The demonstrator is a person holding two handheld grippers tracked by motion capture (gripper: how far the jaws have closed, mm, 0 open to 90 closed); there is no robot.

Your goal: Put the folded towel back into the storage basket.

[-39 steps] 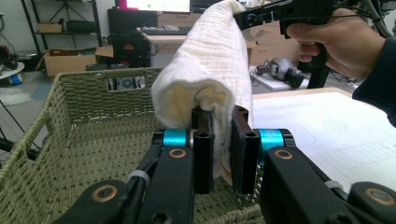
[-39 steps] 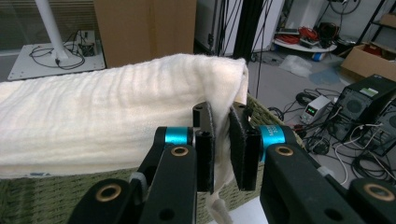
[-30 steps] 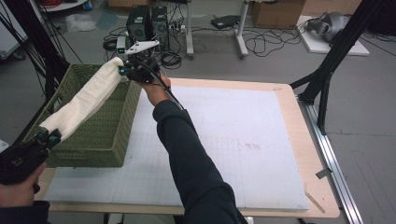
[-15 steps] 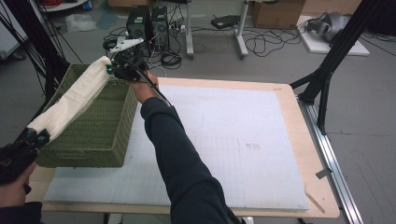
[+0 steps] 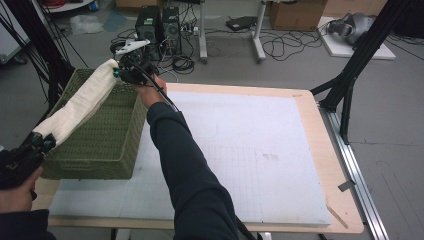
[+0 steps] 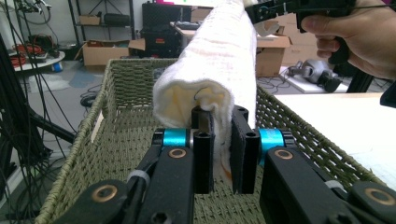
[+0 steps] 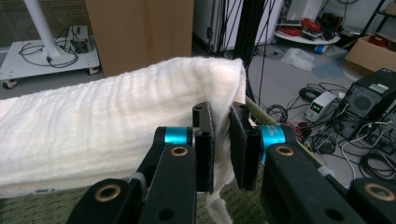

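A rolled white towel [image 5: 80,103] hangs stretched above a green wicker basket [image 5: 107,142] at the table's left. My left gripper [image 5: 39,145] is shut on the towel's near end, low at the left edge of the high view. In the left gripper view the towel [image 6: 212,70] runs away from my left gripper [image 6: 220,154], over the basket [image 6: 116,135]. My right gripper [image 5: 120,72] is shut on the far end, above the basket's far corner. In the right gripper view the towel [image 7: 107,126] is pinched between the pads of my right gripper [image 7: 222,149].
The basket stands on a white mat [image 5: 240,150] covering a wooden table [image 5: 325,145]. Behind the table lie cables and computer cases [image 5: 157,25] on the floor. A black stand [image 5: 350,75] rises at the right. The mat's right part is bare.
My right gripper has carried the towel's far end leftward, from over the basket's right wall to above its far corner. The left gripper has stayed where it was.
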